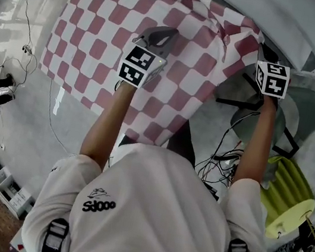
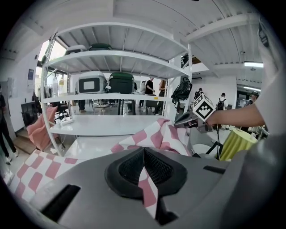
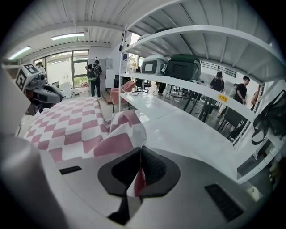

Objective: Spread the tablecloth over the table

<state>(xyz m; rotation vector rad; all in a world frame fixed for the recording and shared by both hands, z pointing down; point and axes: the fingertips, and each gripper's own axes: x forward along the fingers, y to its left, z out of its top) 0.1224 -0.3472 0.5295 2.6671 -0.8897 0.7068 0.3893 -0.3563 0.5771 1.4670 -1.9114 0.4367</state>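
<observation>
Beside the white shelf rack (image 2: 116,56) | tablecloth (image 1: 100,40): flat at left, bunched and lifted at right, long axis left-to-right across head view | left gripper (image 1: 161,35), right gripper (image 1: 262,50): each clamped on a cloth fold | room: chair (image 1: 305,112) close at right, bare floor (image 1: 12,127) at left

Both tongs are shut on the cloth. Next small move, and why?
Probably carry both forward across the table, grip kept: left tongs and right tongs each pinch the tablecloth, most of which lies short of the table, bunched near the right one.
</observation>
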